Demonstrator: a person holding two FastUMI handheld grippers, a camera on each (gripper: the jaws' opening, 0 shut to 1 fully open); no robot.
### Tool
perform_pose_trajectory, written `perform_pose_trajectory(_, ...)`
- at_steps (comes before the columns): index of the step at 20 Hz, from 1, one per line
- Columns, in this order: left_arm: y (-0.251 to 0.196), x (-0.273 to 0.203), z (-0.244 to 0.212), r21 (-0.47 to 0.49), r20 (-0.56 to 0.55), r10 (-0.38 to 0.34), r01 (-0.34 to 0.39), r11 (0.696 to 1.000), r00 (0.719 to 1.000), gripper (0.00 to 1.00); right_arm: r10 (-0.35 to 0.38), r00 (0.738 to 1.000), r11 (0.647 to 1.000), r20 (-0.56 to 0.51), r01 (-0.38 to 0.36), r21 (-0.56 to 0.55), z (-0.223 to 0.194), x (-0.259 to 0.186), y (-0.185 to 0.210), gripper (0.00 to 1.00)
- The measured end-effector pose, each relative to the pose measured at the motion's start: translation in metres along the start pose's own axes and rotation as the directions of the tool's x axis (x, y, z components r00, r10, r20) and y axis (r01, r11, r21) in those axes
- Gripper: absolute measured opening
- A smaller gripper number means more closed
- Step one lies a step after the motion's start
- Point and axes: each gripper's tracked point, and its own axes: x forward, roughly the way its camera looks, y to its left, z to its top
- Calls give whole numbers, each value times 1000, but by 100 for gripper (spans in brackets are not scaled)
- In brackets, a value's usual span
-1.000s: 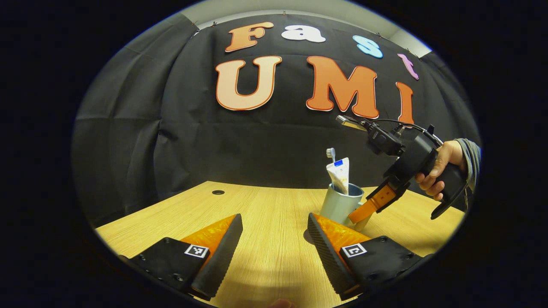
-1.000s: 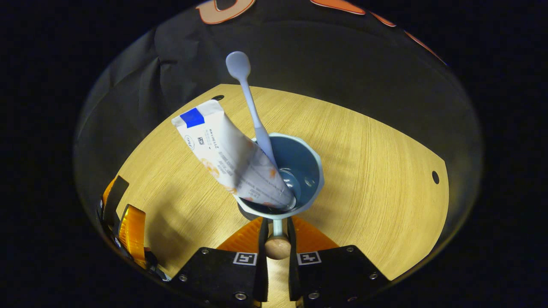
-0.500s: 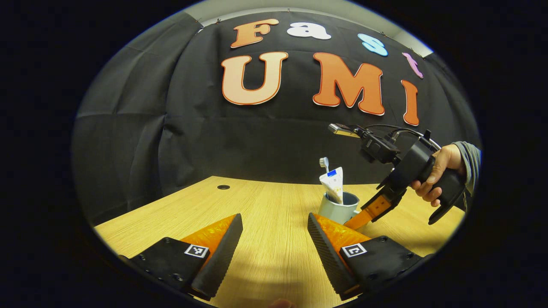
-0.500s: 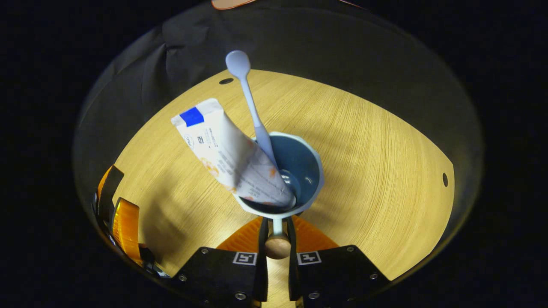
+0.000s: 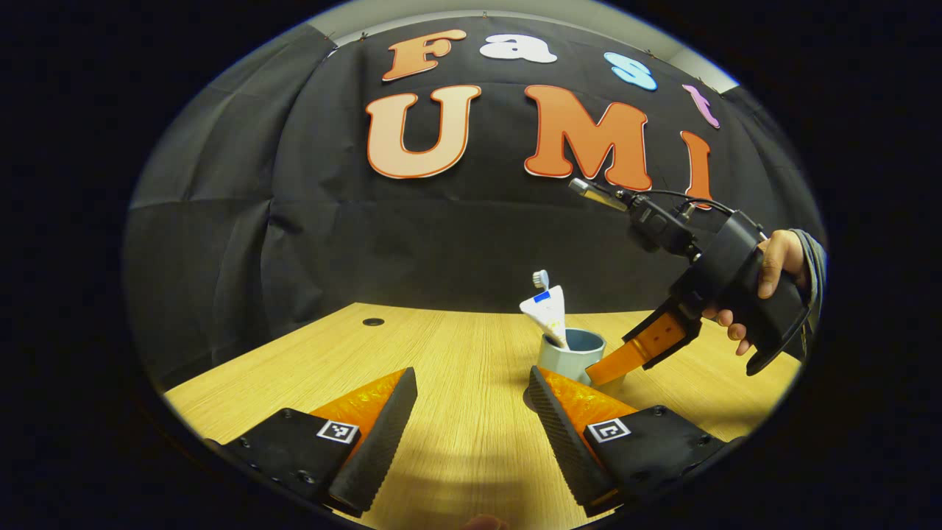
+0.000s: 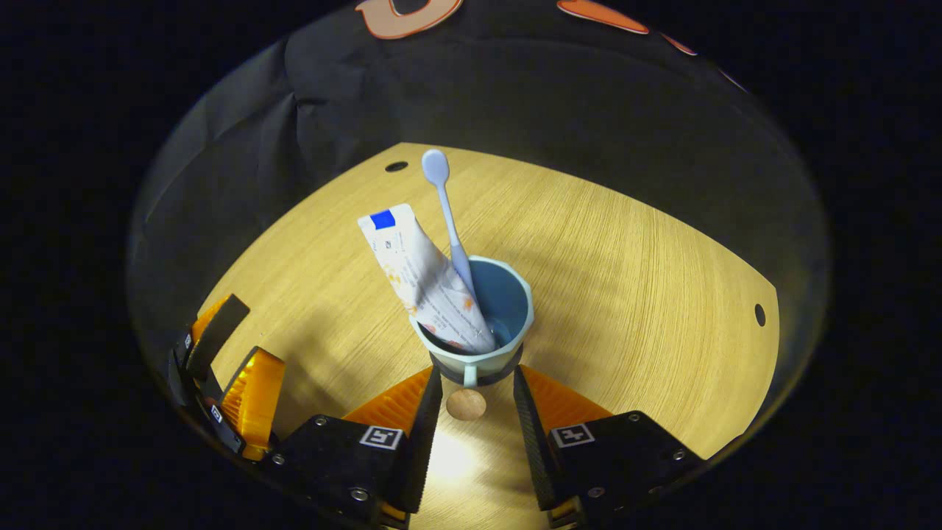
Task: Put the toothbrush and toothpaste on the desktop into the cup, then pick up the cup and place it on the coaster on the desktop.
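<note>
The cup (image 6: 475, 324) stands upright on the desktop (image 6: 647, 294), toothbrush (image 6: 445, 213) and toothpaste (image 6: 427, 283) leaning inside. It appears rigid, light and top-heavy; the handle (image 6: 469, 377) is the probable grip point. The right gripper (image 6: 471, 394) has its jaws parted, flanking the handle without contact. The left gripper (image 5: 471, 401) is wide open, nearer and left of the cup.

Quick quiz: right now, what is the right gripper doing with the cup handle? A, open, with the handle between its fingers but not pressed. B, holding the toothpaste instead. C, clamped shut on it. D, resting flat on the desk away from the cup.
A: in the right gripper view the right gripper has its fingers spread, gaps either side of the cup handle.
</note>
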Motion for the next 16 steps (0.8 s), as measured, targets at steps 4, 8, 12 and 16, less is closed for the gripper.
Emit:
perform_pose_trajectory(4, -18, 5, 20, 47, 35, -22, 21, 999, 999, 97, 3, 982, 1000, 187, -1, -9, 14, -36, -16, 74)
perform_pose_trajectory(8, -40, 10, 45, 56, 83, -57, 52, 997, 995, 96, -73, 926, 997, 371, 63, 37, 18, -76, -53, 79)
perform_pose_trajectory(12, -63, 15, 69, 65, 128, -99, 91, 994, 987, 97, -191, 820, 982, 539, 164, 97, 15, -115, -93, 80)
perform_pose_trajectory(16, -88, 18, 84, 80, 156, -136, 125, 989, 978, 97, -282, 686, 956, 671, 258, 138, 14, -173, -123, 80)
